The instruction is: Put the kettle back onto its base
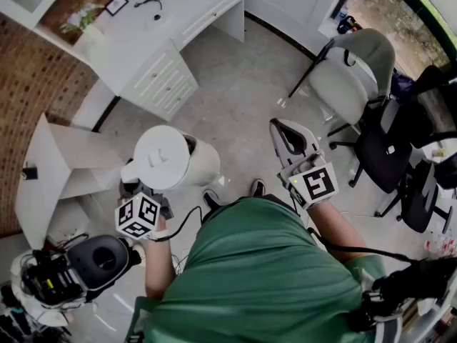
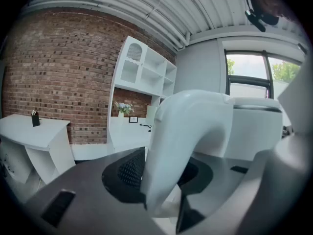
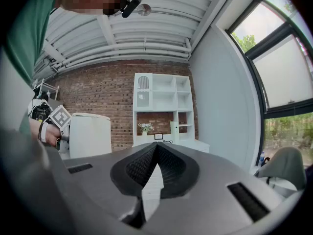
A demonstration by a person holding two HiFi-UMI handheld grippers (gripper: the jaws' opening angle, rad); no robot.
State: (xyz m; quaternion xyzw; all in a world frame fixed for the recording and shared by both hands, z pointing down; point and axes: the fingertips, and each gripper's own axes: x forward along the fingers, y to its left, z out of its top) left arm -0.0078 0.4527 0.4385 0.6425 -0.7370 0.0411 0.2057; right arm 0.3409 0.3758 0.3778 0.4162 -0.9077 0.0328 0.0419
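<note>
A white kettle (image 1: pixel 170 159) with a round lid hangs above the grey floor at the left of the head view. My left gripper (image 1: pixel 136 189) is shut on its curved white handle (image 2: pixel 188 136), which fills the space between the dark pads (image 2: pixel 128 168) in the left gripper view. My right gripper (image 1: pixel 291 143) is held out level to the right of the kettle, apart from it, its jaws shut with nothing between them (image 3: pixel 155 150). In the right gripper view the kettle (image 3: pixel 90 133) shows at the left. I see no kettle base that I can be sure of.
A low white table (image 1: pixel 43 174) stands at the left, against the brick wall. A white desk with drawers (image 1: pixel 161 77) is farther off. Office chairs (image 1: pixel 357 77) crowd the right. A black round device (image 1: pixel 100 259) sits at lower left.
</note>
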